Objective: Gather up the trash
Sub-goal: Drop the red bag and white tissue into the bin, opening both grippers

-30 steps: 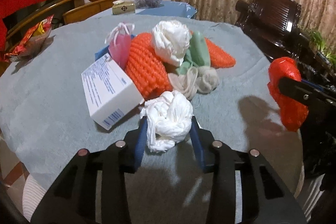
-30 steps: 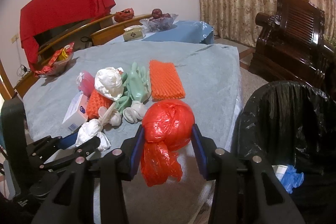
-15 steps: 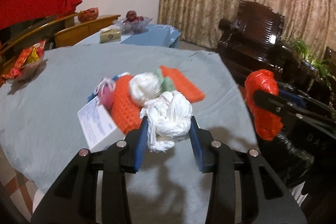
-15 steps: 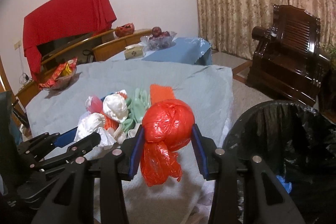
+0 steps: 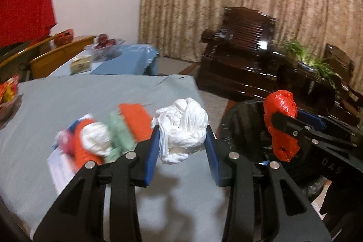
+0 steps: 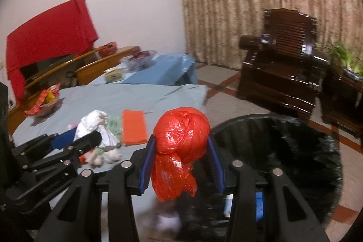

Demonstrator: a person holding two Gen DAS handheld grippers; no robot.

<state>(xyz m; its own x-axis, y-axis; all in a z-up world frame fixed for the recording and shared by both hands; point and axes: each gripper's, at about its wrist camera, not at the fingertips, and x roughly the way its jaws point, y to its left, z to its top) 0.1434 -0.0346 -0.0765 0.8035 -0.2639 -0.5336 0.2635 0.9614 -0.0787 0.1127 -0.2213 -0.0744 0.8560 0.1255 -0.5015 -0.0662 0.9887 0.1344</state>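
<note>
Both tools had swung off the table's (image 5: 68, 96) litter pile toward the black-lined bin (image 6: 295, 142) at lower right — the left tool (image 5: 181, 142) clamped on a white crumpled bag (image 5: 181, 126), the right tool (image 6: 181, 158) on a red plastic bag (image 6: 179, 140) — so dropping looked next.

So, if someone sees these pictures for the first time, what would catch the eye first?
Probably the red bag, gripped in the right claw by the rim of the black bin. Next, the white wad pinched in the left claw above the grey table. Behind it, a blurred heap of orange, green and white trash lies on the cloth.
</note>
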